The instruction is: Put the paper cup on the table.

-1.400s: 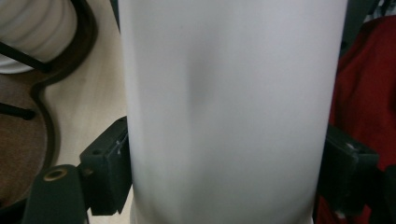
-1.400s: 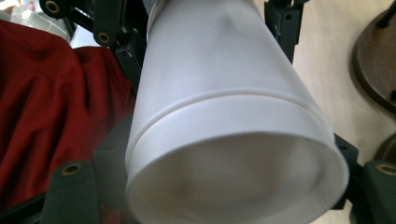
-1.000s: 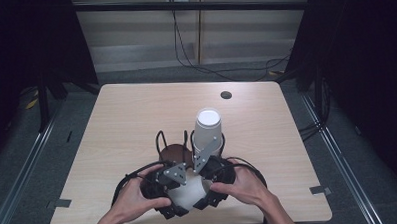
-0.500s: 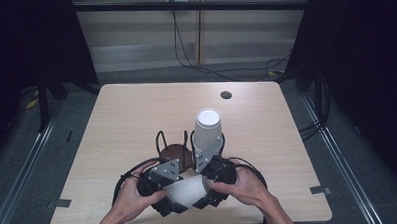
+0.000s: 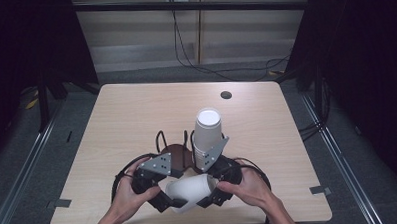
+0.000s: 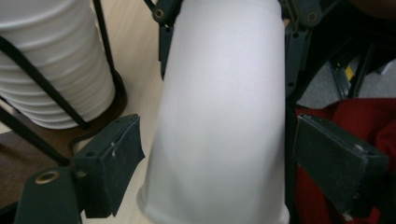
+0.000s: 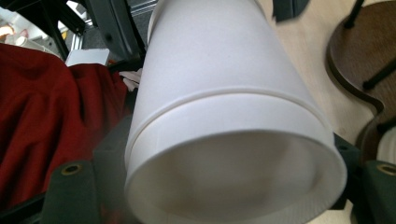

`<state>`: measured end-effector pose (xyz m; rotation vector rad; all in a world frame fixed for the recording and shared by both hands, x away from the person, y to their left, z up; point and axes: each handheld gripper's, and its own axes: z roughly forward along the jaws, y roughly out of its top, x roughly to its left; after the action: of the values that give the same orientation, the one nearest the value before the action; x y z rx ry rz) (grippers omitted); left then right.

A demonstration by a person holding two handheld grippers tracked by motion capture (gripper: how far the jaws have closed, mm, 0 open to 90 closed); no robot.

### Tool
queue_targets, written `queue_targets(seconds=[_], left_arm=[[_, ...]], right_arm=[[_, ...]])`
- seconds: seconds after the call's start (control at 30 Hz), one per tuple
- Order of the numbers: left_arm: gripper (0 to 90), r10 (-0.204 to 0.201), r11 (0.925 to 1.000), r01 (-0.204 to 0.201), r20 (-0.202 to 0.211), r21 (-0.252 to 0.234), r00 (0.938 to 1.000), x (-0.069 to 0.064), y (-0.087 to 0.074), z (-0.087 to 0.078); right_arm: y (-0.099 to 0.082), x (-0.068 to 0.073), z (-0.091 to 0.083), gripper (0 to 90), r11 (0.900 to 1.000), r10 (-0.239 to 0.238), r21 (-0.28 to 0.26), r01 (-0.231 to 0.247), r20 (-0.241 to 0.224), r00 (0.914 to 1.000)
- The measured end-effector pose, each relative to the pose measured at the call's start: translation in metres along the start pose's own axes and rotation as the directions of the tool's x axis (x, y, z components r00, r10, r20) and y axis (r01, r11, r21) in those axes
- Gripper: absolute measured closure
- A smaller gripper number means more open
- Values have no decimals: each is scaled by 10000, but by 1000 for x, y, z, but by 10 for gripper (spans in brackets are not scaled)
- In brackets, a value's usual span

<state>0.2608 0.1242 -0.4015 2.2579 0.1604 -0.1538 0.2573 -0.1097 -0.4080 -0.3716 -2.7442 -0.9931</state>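
Note:
A white paper cup (image 5: pixel 189 190) lies on its side just above the table's front edge, held between both grippers. My left gripper (image 5: pixel 173 195) is shut on the cup's narrow base end (image 6: pixel 219 116), one pad on each side of it. My right gripper (image 5: pixel 211 184) is shut on the mouth end, and the open rim (image 7: pixel 224 70) faces its camera. In the left gripper view the right gripper's jaws (image 6: pixel 161 28) flank the far end of the cup. A hand wraps around each gripper.
An upside-down stack of white cups (image 5: pixel 207 131) stands in a black wire holder on a round brown base (image 5: pixel 177 153), just behind the grippers. A dark grommet hole (image 5: pixel 226 95) sits at the far side of the wooden table (image 5: pixel 126 119). Red cloth (image 7: pixel 46 107) hangs below the table's edge.
The cup has turned to lie more fully exposed between the two grippers. The hands have barely shifted and the stack has not moved.

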Motion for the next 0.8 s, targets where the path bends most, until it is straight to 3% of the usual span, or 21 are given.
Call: queue_targets(seconds=[0.07,0.27,0.53,0.63,0.7,0.8], left_arm=[[156,-60,9999,59,-122,-88,9999,1,-1,-2],[157,-797,9935,749,-546,-856,9953,6,-8,-10],[157,-651,9921,584,-575,-1111,9962,4,-12,-19],[158,-823,9903,727,-782,-1182,9935,4,-16,-19],[157,-1060,9842,907,-953,-1521,9898,5,-21,-21],[157,-1202,9795,1050,-805,-1719,9895,7,-23,-23]], right_arm=[[-2,0,0,254,10000,36,-49,-35,50,10000],[-14,-5,-8,253,9977,441,-520,-423,331,9985],[-25,-8,-12,252,9922,809,-987,-760,457,9957],[-28,-8,-14,251,9890,914,-1228,-828,655,9937],[-28,-8,-16,251,9866,910,-1424,-801,715,9933],[-29,-8,-17,251,9836,977,-1592,-849,740,9925]])
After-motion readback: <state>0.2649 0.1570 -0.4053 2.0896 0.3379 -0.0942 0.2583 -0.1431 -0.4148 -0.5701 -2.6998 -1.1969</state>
